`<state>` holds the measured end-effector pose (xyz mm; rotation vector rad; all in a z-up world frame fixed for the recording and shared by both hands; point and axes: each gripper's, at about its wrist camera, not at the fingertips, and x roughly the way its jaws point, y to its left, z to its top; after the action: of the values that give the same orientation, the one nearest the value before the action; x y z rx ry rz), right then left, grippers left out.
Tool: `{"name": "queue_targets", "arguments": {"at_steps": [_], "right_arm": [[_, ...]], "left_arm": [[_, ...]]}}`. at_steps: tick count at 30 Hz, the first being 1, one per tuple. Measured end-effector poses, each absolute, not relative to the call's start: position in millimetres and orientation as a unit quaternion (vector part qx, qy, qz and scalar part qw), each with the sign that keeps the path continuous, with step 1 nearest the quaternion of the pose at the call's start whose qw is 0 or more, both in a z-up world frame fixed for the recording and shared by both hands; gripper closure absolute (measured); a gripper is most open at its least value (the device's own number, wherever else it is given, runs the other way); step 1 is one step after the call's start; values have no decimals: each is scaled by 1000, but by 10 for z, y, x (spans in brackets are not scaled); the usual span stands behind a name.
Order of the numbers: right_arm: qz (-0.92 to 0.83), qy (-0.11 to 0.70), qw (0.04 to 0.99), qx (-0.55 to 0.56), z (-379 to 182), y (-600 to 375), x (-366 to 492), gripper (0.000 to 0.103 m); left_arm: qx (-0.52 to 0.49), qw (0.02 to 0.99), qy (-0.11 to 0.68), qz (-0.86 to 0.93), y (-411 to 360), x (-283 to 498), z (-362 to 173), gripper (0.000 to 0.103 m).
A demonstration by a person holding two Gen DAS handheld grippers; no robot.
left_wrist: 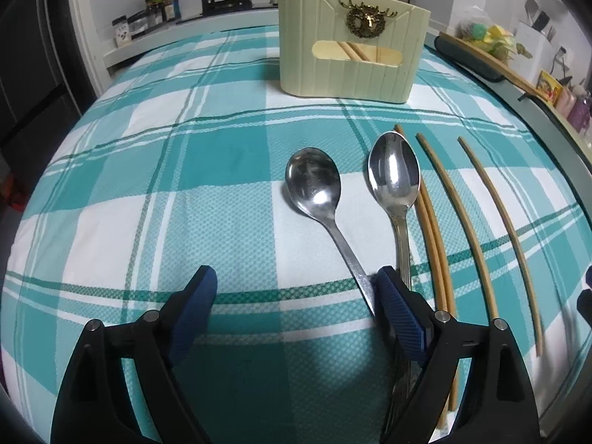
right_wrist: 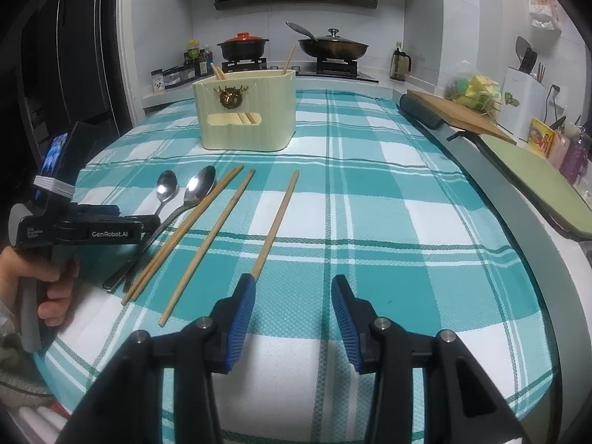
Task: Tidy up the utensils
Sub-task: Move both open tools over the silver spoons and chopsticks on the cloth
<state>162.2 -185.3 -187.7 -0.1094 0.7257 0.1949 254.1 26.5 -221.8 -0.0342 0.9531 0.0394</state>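
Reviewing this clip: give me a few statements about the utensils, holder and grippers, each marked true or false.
1. Two metal spoons lie on the checked tablecloth. True.
2. The cream utensil holder is empty. False: chopsticks stand in it.
3. The left gripper is clamped on a chopstick. False: its jaws are open, with a spoon handle beside one finger.
4. The right gripper holds nothing. True.
5. Four loose chopsticks lie right of the spoons in the right wrist view. True.

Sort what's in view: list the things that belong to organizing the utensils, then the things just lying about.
Job:
round spoon
oval spoon
loose chopsticks
cream utensil holder

Lying about:
cutting board
lidded wok
red-lidded pot
sauce bottles
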Motion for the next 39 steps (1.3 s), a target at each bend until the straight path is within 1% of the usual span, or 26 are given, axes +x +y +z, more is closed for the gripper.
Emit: {"name": "queue_targets", "arguments": {"at_steps": [8,15,16,21,23,28,36,39], "right_arm": [[121,406,905,-39,-2040,-1717,1902,60],[130,440,885,-75,-2247,-1493,2051,60],[127,434,888,-77,-2242,-1499,2032,62],[101,443,888,-69,-2230,-1632,2013,62],[107,446,887,-54,-2201,-1678,2000,60],[112,454,882,-61,-2182,-1654,2022,60],[117,460,875,-91,-2219,-1540,2125,60],[119,463,874,-87,-2218,-1551,2216,60]], "left_arm": [[2,883,469,23,357,2390,-2208,14],[10,878,478,26,493,2241,-2202,14],[9,877,480,27,527,2225,-2201,14],[-5,873,487,29,632,2198,-2204,14],[-9,873,487,26,644,2202,-2206,14],[-29,875,484,17,666,2233,-2197,12],[0,879,476,11,523,2445,-2225,12],[3,880,475,10,497,2568,-2229,12]]}}
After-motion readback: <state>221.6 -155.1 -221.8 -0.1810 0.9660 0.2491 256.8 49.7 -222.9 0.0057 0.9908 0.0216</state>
